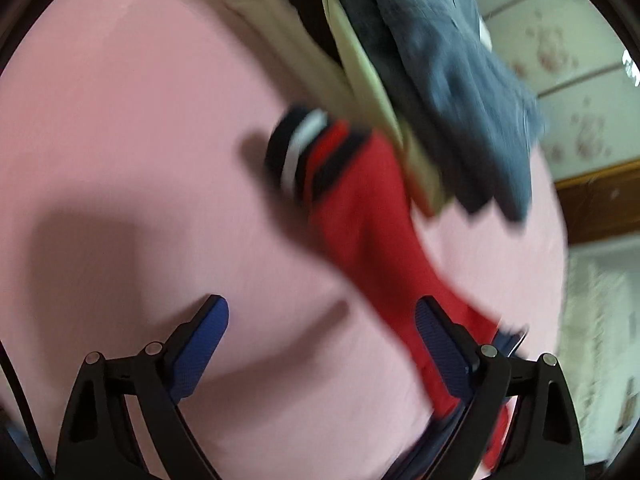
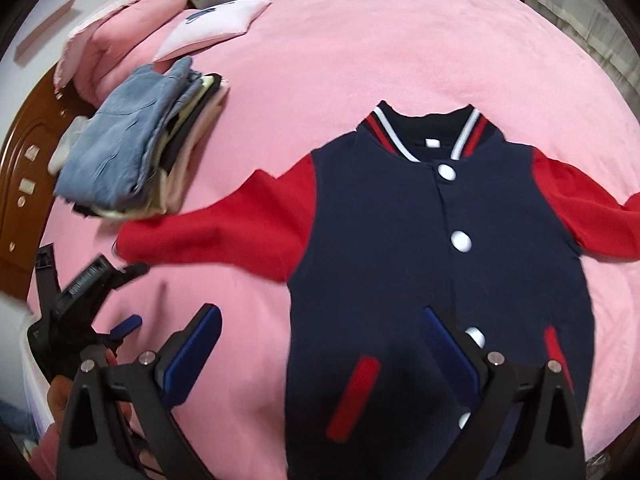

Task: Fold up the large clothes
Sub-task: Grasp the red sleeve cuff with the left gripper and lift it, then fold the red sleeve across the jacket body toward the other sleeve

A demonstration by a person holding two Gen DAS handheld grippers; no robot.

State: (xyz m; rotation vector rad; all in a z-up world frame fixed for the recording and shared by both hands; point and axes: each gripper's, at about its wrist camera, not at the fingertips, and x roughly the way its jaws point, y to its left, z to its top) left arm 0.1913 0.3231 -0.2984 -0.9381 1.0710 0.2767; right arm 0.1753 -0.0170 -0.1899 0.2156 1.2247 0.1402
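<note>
A navy jacket [image 2: 400, 220] with red sleeves, white snaps and a striped collar lies face up and spread flat on the pink bed [image 2: 360, 40]. My right gripper [image 2: 324, 340] hangs open over its lower left front, and nothing sits between the pads. In the left wrist view the jacket's red sleeve [image 1: 360, 220] with its striped cuff [image 1: 300, 152] runs diagonally across the bedding. My left gripper [image 1: 322, 320] is open above it, with the sleeve passing under the right finger [image 1: 436, 328]. The left gripper [image 2: 132, 298] also shows at the left of the right wrist view, near the sleeve's end.
A stack of folded clothes [image 2: 132, 148] topped by blue denim lies beside the sleeve's cuff, and shows as the clothes stack [image 1: 440, 80] in the left wrist view. A pink pillow [image 2: 120, 40] and a folded white garment [image 2: 216, 20] lie near the wooden headboard [image 2: 24, 184].
</note>
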